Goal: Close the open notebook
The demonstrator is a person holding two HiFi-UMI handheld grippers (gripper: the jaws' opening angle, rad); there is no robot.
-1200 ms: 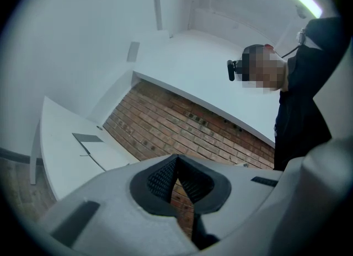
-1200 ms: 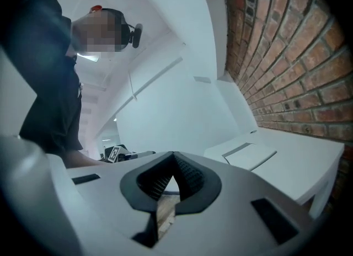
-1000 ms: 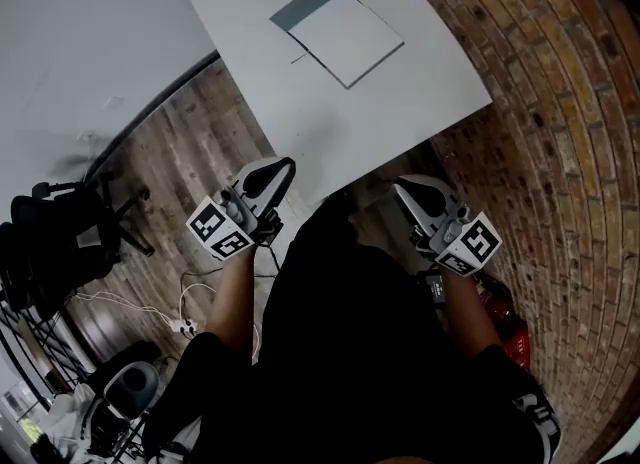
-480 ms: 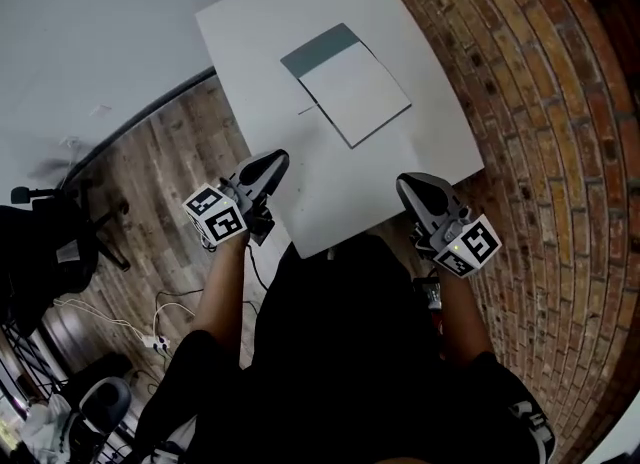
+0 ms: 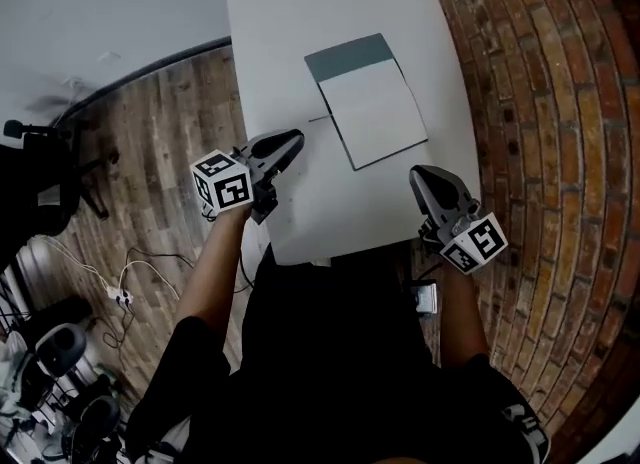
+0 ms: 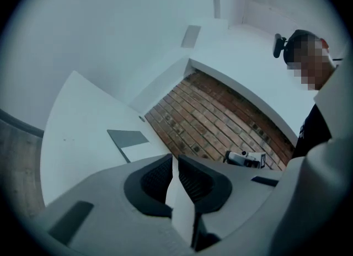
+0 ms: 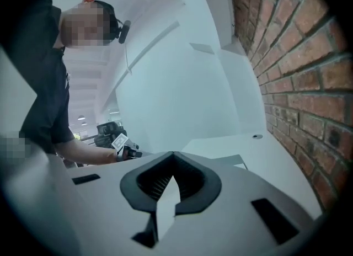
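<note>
In the head view, we hold the left gripper (image 5: 292,139) and the right gripper (image 5: 421,173) over the near part of a white rectangular table (image 5: 270,42). The open paper notebook (image 5: 375,112), a white page with its grey-green cover folded back at the far end, lies flat ahead of both tools and between them. Neither tip touches it. A red-brown brick surface (image 5: 540,102) runs along the right gripper's outer side, and a pale wooden floor (image 5: 170,122) along the left one's.

In the left gripper view, our left gripper (image 6: 175,159) has its grey jaws closed tip to tip, with nothing between them. The notebook (image 6: 128,138) lies ahead and to the left of the tips, apart from them. The right gripper (image 6: 245,159) shows off to the right.

In the right gripper view, the right gripper (image 7: 172,154) likewise has its jaws pressed together and empty. A strip of the notebook (image 7: 229,160) peeks out just beyond the jaws to the right, and the left gripper (image 7: 118,143) sits off to the left.
</note>
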